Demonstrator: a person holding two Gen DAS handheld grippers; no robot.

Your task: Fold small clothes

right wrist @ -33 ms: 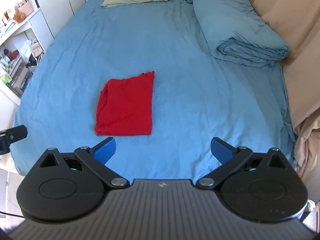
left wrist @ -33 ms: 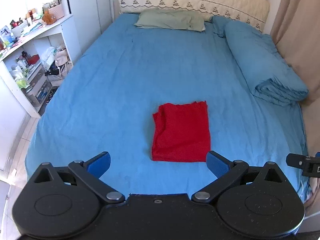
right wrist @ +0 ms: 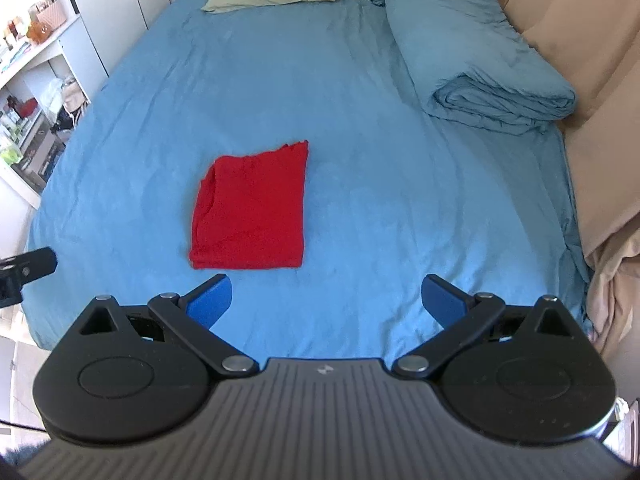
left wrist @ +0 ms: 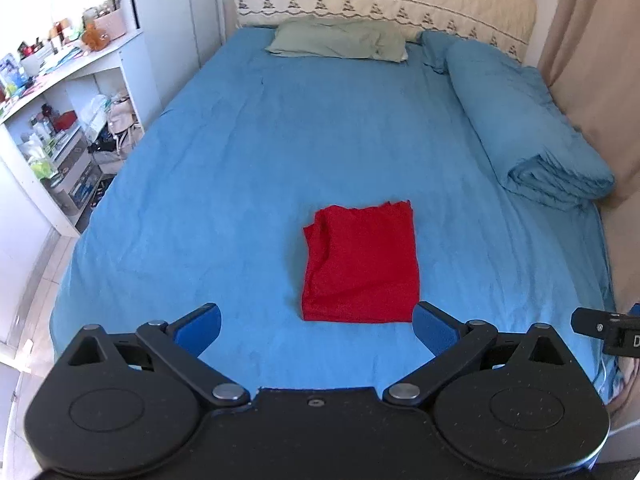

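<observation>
A red garment (left wrist: 360,264) lies folded into a neat rectangle on the blue bed sheet (left wrist: 248,184). It also shows in the right wrist view (right wrist: 250,208), to the left of centre. My left gripper (left wrist: 317,326) is open and empty, held above the bed's near edge just short of the garment. My right gripper (right wrist: 327,298) is open and empty, to the right of the garment and apart from it. A part of the right gripper (left wrist: 608,326) shows at the right edge of the left wrist view.
A folded blue duvet (left wrist: 528,128) lies along the bed's right side. A green pillow (left wrist: 340,42) lies at the headboard. White shelves (left wrist: 60,120) full of items stand to the left. A beige curtain (right wrist: 580,80) hangs on the right.
</observation>
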